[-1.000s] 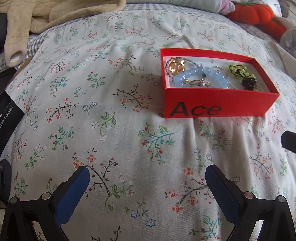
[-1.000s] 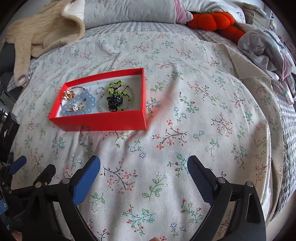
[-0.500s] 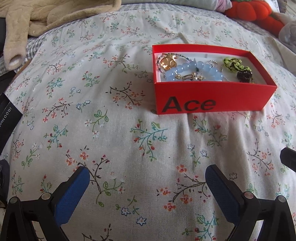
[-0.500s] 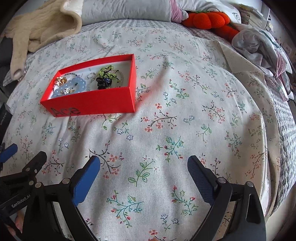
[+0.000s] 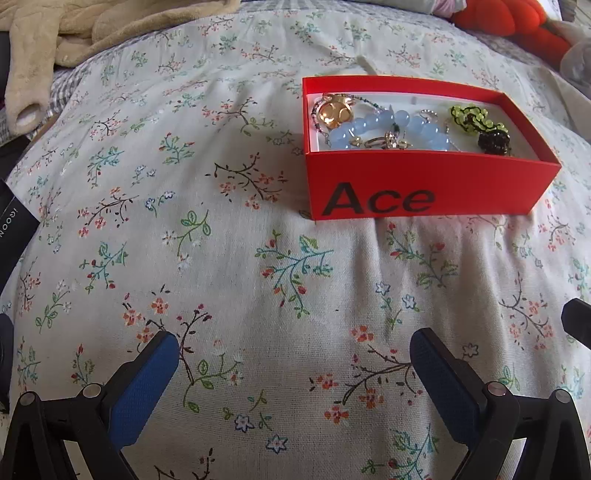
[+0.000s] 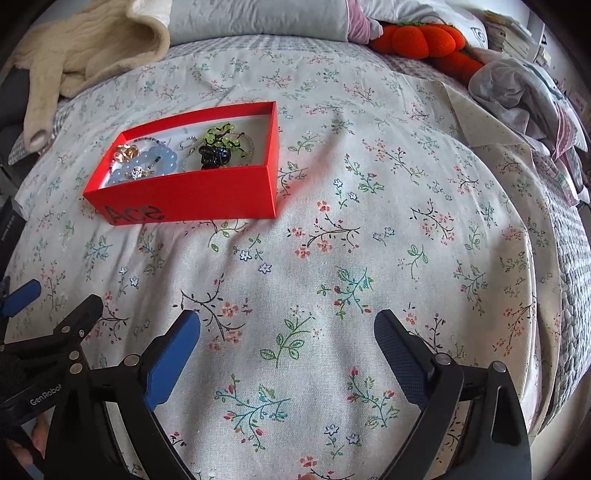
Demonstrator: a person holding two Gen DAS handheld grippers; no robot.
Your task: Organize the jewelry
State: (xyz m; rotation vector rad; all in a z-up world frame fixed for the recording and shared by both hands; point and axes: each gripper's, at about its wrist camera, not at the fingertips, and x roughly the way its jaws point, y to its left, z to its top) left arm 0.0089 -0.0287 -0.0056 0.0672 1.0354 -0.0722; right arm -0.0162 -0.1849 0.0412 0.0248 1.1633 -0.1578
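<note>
A red box marked "Ace" sits on a floral bedsheet; it also shows in the right wrist view. Inside lie a pale blue bead bracelet, a gold pendant, a green bead piece, a black bead piece and small rings. My left gripper is open and empty, well short of the box. My right gripper is open and empty, to the right of and nearer than the box. The left gripper shows at the right wrist view's lower left.
A beige knit garment lies at the back left. Orange plush pumpkins and a grey pillow sit at the back. Crumpled clothes lie at the back right. A black box edge is at the left.
Both grippers have pulled back and lowered away from the box, which now sits farther off in the right wrist view. The jaws stayed open and the box did not move.
</note>
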